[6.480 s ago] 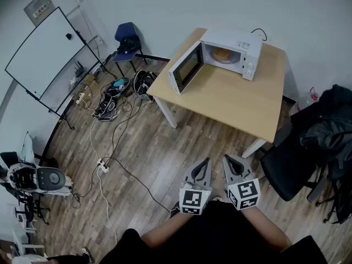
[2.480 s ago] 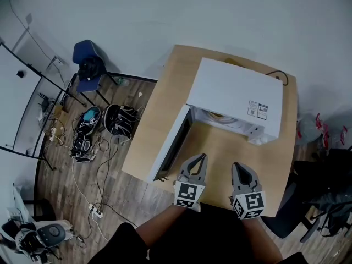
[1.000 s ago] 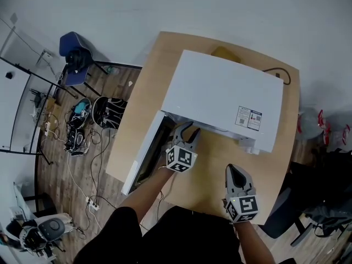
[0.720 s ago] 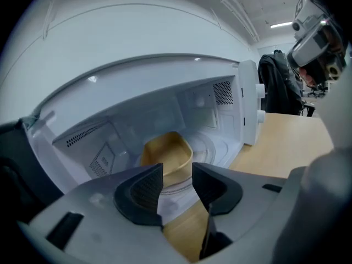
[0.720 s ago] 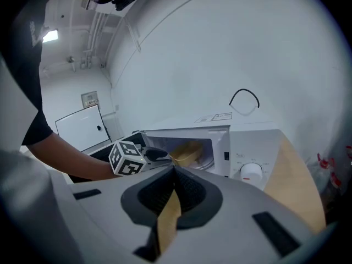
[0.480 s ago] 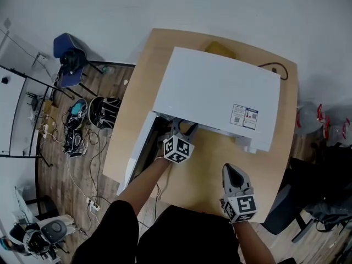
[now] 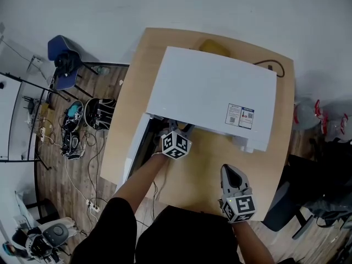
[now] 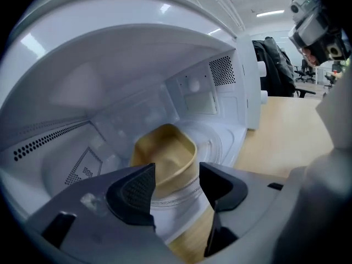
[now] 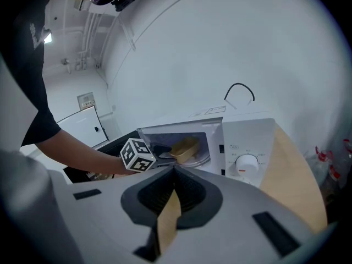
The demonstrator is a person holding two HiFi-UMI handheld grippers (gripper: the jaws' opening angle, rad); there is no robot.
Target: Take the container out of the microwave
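The white microwave [image 7: 214, 92] stands on the wooden table [image 7: 203, 175] with its door [image 7: 137, 147] swung open to the left. Inside, a tan container [image 8: 165, 153] sits on the glass turntable [image 8: 220, 142]. It also shows through the opening in the right gripper view, container [image 9: 184, 147]. My left gripper [image 8: 176, 188] reaches into the cavity's mouth; its jaws are opening and the container's near end lies between the tips, with no pad pressing on it. In the head view the left gripper [image 7: 177, 127] is half under the microwave's top edge. My right gripper [image 7: 231, 172] hovers over the table's front, shut and empty.
The control panel with its dial [image 9: 246, 163] is right of the opening. A cord [image 7: 272, 66] and a yellow object [image 7: 214, 47] lie behind the microwave. A black office chair [image 7: 286, 202] stands at the table's right; cables and bags [image 7: 82, 120] are on the floor at left.
My left gripper has pushed forward and down into the microwave's opening, and its jaws have spread. The right gripper has stayed where it was.
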